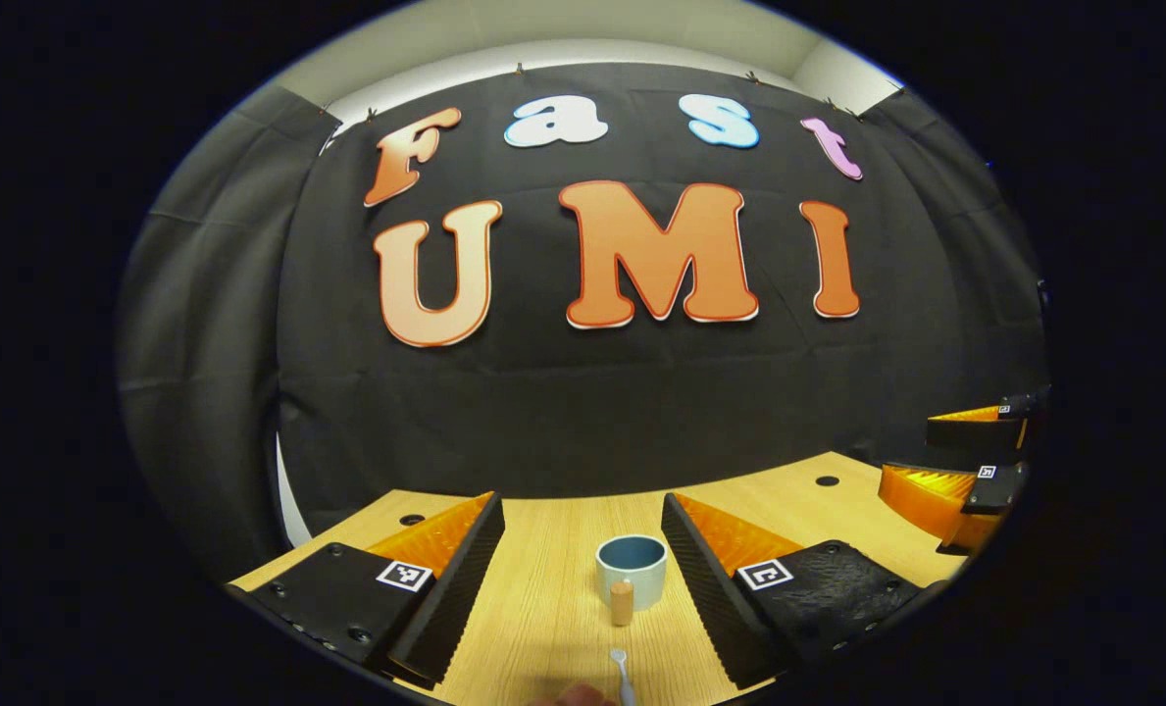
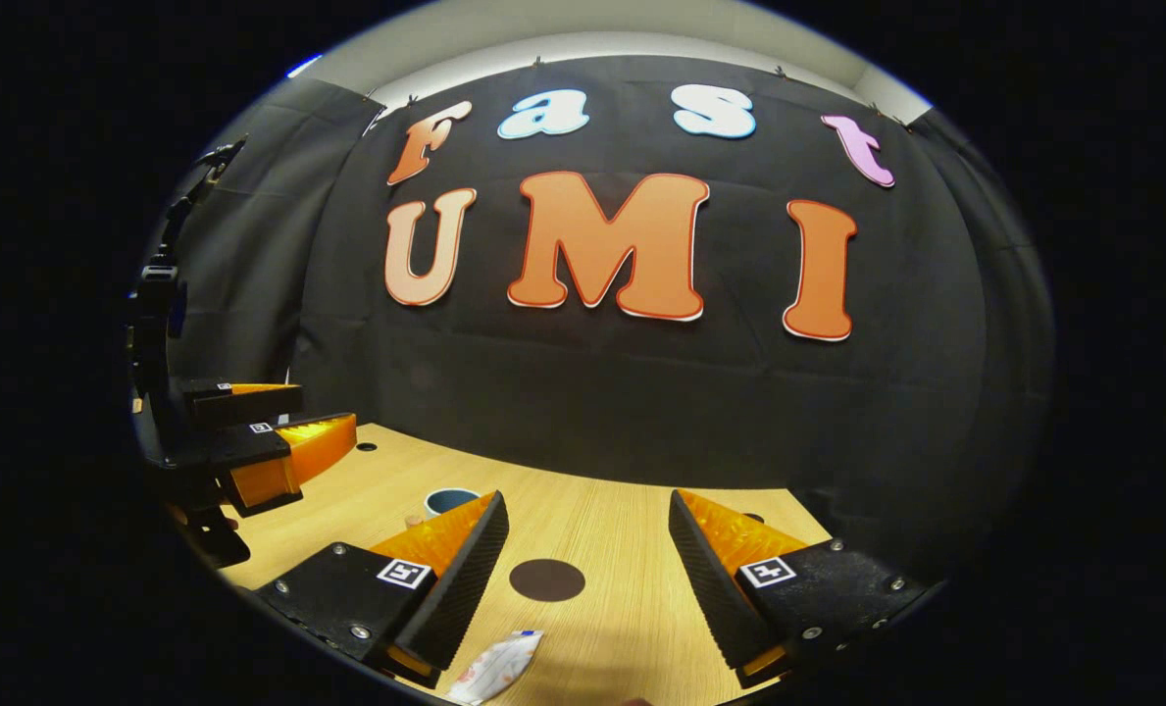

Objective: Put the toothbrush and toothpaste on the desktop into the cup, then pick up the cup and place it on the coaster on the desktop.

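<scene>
A pale cup (image 1: pixel 632 574) with a blue inside stands upright on the wooden desktop (image 1: pixel 543 608), in line with the gap of my open left gripper (image 1: pixel 583 505). A short wooden end (image 1: pixel 622 601) sits just in front of the cup, and the toothbrush's slim white part (image 1: pixel 622 672) lies at the bottom edge. My right gripper (image 2: pixel 587 500) is open above the table, with a dark round coaster (image 2: pixel 546 579) between its fingers. The white toothpaste tube (image 2: pixel 494 667) lies close below it. The cup (image 2: pixel 450 500) peeks out behind my right gripper's left finger.
The right gripper (image 1: pixel 975 471) shows at the far right of the left gripper view, and the left gripper (image 2: pixel 249 441) at the far left of the right gripper view. Small dark holes (image 1: pixel 827 480) mark the tabletop. The black cloth wall stands behind the table.
</scene>
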A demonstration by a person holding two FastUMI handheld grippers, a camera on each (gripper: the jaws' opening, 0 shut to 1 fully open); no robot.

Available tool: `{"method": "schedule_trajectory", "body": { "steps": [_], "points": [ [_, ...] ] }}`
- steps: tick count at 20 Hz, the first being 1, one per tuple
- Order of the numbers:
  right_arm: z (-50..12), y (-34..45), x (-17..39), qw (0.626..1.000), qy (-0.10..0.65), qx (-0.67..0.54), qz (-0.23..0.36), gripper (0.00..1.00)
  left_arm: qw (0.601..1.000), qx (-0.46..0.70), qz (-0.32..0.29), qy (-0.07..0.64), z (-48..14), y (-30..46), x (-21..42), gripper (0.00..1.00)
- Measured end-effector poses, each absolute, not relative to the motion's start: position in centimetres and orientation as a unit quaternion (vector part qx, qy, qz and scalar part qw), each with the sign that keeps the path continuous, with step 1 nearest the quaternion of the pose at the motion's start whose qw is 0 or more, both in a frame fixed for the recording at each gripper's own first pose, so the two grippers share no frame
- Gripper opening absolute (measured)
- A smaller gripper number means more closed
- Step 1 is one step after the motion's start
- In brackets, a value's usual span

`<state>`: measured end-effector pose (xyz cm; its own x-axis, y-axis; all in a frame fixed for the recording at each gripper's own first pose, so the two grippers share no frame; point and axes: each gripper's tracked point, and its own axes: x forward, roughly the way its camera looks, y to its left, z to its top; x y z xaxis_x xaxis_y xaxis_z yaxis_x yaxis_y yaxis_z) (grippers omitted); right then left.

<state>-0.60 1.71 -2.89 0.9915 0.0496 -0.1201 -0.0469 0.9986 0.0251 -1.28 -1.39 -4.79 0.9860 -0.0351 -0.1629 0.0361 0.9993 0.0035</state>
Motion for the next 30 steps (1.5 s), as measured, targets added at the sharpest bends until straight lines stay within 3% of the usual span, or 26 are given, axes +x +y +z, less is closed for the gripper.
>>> {"method": "schedule_trajectory", "body": {
  "steps": [5, 15, 30],
  "points": [
    [-6.7, 3.4, -1.2, 0.993, 0.111, 0.007, 0.048, 0.98, 0.982, -0.006, -0.040, 0.184, -10.2, -1.8, -2.3, 0.98],
    [-15.2, 6.0, -2.6, 0.969, 0.236, 0.015, 0.065, 0.98, 0.956, -0.011, -0.056, 0.289, -16.5, -2.3, -4.6, 0.97],
    [-24.5, 9.9, -4.8, 0.929, 0.359, 0.020, 0.088, 0.82, 0.885, -0.036, -0.060, 0.460, -26.3, -3.9, -8.3, 0.98]
  ]
}}
